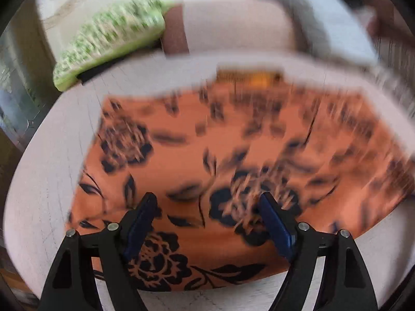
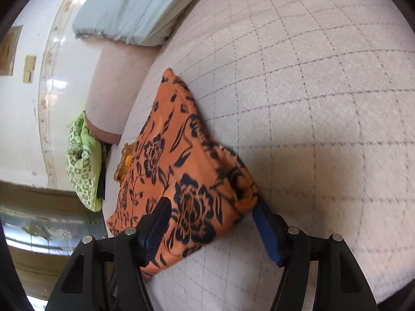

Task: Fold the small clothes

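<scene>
Both claws spread: left claw, right claw over orange garment; green cushion beside.

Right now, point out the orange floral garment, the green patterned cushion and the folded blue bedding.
orange floral garment (image 2: 181, 181), right wrist view, middle of fabric
green patterned cushion (image 2: 83, 163), right wrist view, its face
folded blue bedding (image 2: 135, 7), right wrist view, top
</scene>
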`<state>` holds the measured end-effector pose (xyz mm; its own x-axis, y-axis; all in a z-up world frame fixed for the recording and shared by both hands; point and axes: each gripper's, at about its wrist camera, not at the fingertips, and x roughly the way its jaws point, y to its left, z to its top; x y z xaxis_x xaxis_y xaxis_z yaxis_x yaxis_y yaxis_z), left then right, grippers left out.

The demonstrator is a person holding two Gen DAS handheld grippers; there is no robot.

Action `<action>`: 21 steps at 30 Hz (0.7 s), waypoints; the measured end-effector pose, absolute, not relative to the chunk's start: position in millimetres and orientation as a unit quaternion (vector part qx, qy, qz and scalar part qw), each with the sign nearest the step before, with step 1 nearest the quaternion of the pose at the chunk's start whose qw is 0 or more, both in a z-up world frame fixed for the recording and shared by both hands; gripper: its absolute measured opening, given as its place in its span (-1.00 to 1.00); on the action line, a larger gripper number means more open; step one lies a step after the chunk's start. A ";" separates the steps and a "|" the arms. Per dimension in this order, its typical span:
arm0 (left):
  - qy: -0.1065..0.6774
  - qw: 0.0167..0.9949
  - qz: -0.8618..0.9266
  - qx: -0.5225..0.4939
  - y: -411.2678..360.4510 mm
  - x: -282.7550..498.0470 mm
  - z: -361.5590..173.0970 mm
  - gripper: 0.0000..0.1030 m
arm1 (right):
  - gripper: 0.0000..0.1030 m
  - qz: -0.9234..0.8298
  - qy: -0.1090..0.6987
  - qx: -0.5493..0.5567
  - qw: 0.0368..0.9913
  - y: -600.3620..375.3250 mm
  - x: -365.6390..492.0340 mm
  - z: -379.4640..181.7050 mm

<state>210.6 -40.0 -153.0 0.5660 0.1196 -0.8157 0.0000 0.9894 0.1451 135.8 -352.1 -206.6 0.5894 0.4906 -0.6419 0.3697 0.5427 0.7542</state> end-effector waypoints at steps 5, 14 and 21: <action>0.441 0.896 0.035 0.030 -29.7 202.2 -136.5 0.61 | -0.26 0.042 0.460 0.466 0.755 -347.9 147.9 -205.1; 0.442 0.886 0.042 0.136 -56.2 203.4 -155.0 0.65 | 0.25 0.020 0.478 0.407 0.778 -326.1 156.0 -196.8; 0.422 0.898 0.058 0.111 -33.9 190.8 -129.3 0.62 | -0.54 0.003 0.497 0.342 0.798 -313.3 167.3 -189.8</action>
